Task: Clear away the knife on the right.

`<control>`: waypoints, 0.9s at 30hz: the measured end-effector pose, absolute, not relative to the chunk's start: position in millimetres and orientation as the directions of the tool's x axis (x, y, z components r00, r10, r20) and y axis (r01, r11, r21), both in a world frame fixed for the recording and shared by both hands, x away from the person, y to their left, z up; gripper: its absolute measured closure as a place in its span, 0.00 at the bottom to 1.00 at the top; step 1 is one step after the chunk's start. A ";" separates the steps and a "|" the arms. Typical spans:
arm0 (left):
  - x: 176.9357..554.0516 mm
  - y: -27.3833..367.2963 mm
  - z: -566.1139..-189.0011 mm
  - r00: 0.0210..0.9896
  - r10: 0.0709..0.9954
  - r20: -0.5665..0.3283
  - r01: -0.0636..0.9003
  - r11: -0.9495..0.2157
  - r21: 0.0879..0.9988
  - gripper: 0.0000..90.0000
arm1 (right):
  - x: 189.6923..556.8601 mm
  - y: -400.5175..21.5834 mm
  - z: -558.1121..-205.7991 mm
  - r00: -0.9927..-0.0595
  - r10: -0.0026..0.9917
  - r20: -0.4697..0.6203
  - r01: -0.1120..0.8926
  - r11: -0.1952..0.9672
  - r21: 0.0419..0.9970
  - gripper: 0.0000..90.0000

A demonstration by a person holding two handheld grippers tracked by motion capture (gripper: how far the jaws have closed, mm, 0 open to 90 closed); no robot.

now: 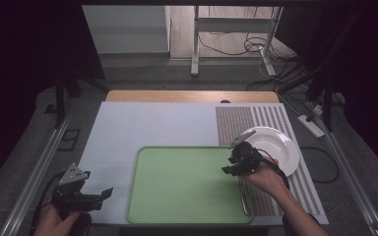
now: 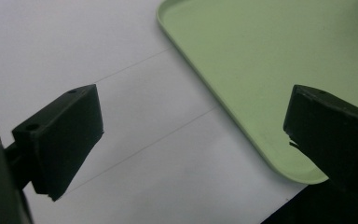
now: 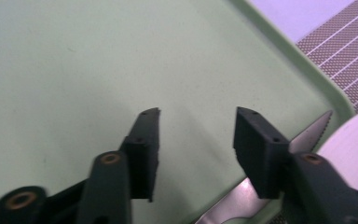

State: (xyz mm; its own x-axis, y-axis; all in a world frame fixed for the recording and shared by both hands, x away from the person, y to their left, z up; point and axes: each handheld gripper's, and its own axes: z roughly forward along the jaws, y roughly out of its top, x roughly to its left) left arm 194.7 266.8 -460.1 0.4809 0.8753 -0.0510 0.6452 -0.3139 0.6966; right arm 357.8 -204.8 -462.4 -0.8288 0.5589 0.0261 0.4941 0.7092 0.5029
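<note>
Left gripper (image 1: 106, 192): I see its jaws wide apart, empty, beside the tray's left edge.
Green tray (image 1: 177, 187): centred on the white mat.
Knife (image 3: 279, 161): lying along the tray's right rim.
Right gripper (image 1: 229, 168): half open above it, gripping nothing.
White plate (image 1: 280, 145): just right.

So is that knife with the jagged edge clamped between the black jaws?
No, the knife lies on the green tray behind the right gripper, whose jaws stand apart with nothing between them.
</note>
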 end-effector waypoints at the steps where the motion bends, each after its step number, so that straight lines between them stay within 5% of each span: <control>1: 194.7 266.8 -460.1 0.481 0.875 -0.050 0.645 -0.314 0.696 0.05 | 356.6 -205.9 -460.9 -0.826 0.564 0.022 0.494 0.704 0.511 0.47; 16: 194.6 266.7 -460.1 0.481 0.876 -0.050 0.645 -0.314 0.697 0.05 | 346.1 -216.4 -458.3 -0.794 0.607 0.028 0.515 0.648 0.562 0.12; 27: 194.6 266.5 -460.1 0.480 0.876 -0.049 0.645 -0.315 0.696 0.05 | 334.0 -226.7 -464.1 -0.778 0.627 0.042 0.535 0.626 0.567 0.01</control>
